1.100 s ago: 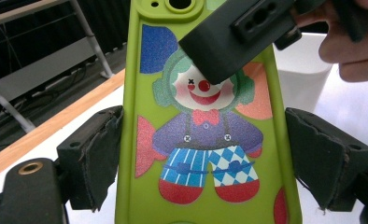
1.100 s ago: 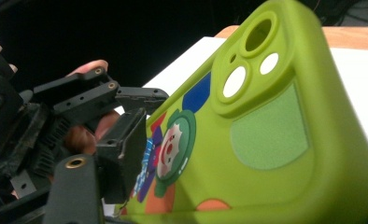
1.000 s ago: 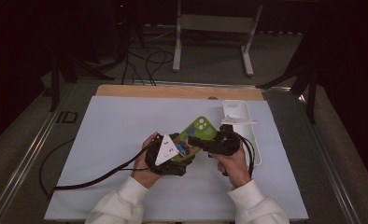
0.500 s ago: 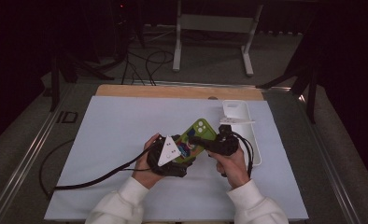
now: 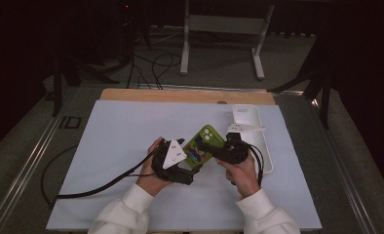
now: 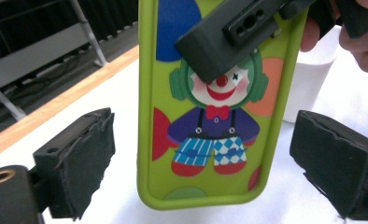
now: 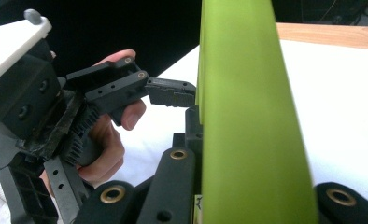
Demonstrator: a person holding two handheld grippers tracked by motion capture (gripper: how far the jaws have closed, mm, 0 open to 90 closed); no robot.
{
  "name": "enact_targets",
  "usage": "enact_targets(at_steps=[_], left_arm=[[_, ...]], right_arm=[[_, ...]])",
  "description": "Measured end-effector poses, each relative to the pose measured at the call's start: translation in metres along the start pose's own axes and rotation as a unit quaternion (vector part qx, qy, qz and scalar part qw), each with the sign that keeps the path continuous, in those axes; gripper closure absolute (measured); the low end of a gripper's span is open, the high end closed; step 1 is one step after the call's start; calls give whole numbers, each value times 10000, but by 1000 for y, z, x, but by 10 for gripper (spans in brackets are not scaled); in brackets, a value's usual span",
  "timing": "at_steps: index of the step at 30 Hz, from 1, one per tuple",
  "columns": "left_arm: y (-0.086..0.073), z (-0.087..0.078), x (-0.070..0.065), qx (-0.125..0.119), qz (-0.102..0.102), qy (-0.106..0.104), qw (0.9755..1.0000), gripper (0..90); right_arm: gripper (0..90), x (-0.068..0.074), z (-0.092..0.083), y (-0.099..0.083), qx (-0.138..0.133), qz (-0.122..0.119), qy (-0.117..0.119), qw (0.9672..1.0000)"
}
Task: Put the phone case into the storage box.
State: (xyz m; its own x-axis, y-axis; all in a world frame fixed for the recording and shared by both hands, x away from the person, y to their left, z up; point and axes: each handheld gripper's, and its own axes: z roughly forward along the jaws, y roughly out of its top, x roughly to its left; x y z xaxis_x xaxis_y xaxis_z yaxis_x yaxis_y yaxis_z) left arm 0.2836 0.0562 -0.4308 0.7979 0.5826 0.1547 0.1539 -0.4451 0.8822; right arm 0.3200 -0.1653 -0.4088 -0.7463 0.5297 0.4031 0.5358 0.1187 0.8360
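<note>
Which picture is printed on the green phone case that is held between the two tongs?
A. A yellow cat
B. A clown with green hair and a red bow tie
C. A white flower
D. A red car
B: in the left gripper view the green phone case shows a clown with green hair, a red nose, a red bow tie and blue checked trousers.

Left claw (image 5: 192, 163) spread wide; right claw (image 5: 207, 145) clamped (hands level)

No readable txt, brand or nos.; green phone case (image 6: 205, 116) has clown pic only.
</note>
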Motion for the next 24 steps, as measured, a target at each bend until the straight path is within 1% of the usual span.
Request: enact_targets(at_steps=[2, 7, 11, 13, 17, 20, 24], left_arm=[[1, 0, 1, 0, -62, -58, 10000, 59], [2, -3, 6, 97, -172, -243, 9995, 38], [3, -4, 9, 151, -250, -325, 9990, 34], [3, -4, 10, 164, -289, -410, 9986, 32], [3, -5, 11, 193, -304, -468, 9983, 38], [2, -5, 12, 255, -330, -558, 9976, 48], [1, -5, 13, 278, -380, -675, 9966, 62]], right_arm=[[890, 0, -1, 0, -2, -48, -1, 10000], [889, 0, -5, 0, -6, -179, -9, 9998], [889, 2, -8, 0, 17, -264, 34, 9996], [889, 3, -9, 0, 47, -331, 59, 9994], [888, 6, -11, 1, 74, -433, 116, 9990], [888, 8, -13, 2, 97, -524, 176, 9984], [888, 11, -16, 3, 116, -594, 262, 9978]])
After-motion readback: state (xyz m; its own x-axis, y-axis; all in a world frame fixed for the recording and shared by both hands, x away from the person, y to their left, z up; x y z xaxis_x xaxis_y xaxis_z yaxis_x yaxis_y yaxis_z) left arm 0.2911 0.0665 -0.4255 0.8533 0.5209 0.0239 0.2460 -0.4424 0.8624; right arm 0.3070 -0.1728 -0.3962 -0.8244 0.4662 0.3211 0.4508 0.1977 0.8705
